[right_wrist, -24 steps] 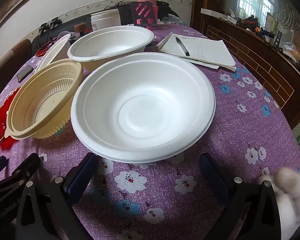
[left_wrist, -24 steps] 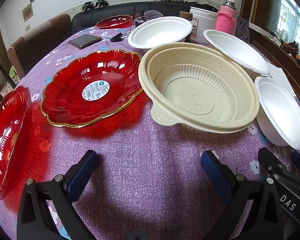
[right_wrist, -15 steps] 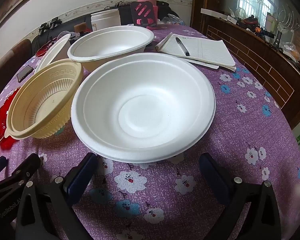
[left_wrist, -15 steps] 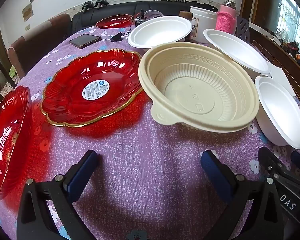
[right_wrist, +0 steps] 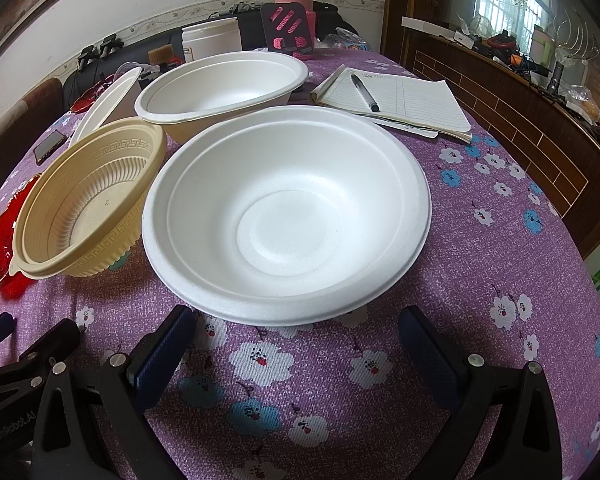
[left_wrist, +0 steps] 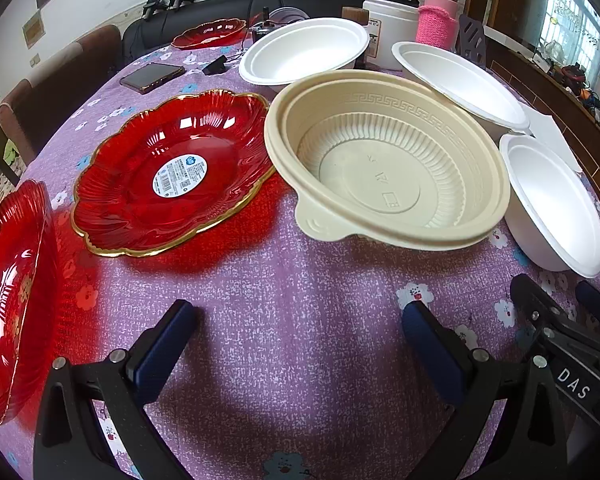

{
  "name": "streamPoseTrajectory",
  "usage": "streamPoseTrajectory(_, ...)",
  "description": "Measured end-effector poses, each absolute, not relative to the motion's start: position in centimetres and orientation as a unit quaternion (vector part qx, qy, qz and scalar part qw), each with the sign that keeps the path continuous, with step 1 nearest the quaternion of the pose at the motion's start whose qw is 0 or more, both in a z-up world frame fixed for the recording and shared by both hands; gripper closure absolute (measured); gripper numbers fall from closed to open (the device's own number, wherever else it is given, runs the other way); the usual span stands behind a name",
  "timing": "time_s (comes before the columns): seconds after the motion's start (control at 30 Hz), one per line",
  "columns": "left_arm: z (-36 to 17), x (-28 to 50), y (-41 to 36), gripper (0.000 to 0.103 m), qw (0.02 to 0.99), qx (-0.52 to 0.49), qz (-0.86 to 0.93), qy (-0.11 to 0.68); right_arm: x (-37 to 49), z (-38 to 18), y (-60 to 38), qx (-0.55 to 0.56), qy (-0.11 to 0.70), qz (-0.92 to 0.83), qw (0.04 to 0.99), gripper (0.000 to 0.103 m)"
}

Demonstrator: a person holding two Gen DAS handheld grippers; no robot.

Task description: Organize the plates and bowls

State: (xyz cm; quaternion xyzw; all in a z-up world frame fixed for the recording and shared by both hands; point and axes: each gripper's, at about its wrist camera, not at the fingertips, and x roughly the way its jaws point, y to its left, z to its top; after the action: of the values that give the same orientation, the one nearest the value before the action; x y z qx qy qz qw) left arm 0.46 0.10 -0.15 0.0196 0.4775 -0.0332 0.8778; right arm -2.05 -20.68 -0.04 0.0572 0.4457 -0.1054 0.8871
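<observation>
Both the left gripper and the right gripper stand released, empty, over the purple floral tablecloth. Nearest the right gripper sits a white foam bowl; left of it a beige plastic bowl, then a gold-rimmed red plate. A second red plate is cut off at the left. A notepad with pen lies far right.
</observation>
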Motion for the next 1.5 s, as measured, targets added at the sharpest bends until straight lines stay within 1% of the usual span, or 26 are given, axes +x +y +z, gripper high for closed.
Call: streamPoseTrajectory(1.5, 0.2, -0.4, 0.02, 0.0, 0.881, 0.021, -0.03, 0.473, -2.12, -0.02, -20.68, 0.057, 0.446, -0.105, 0.887, 0.001)
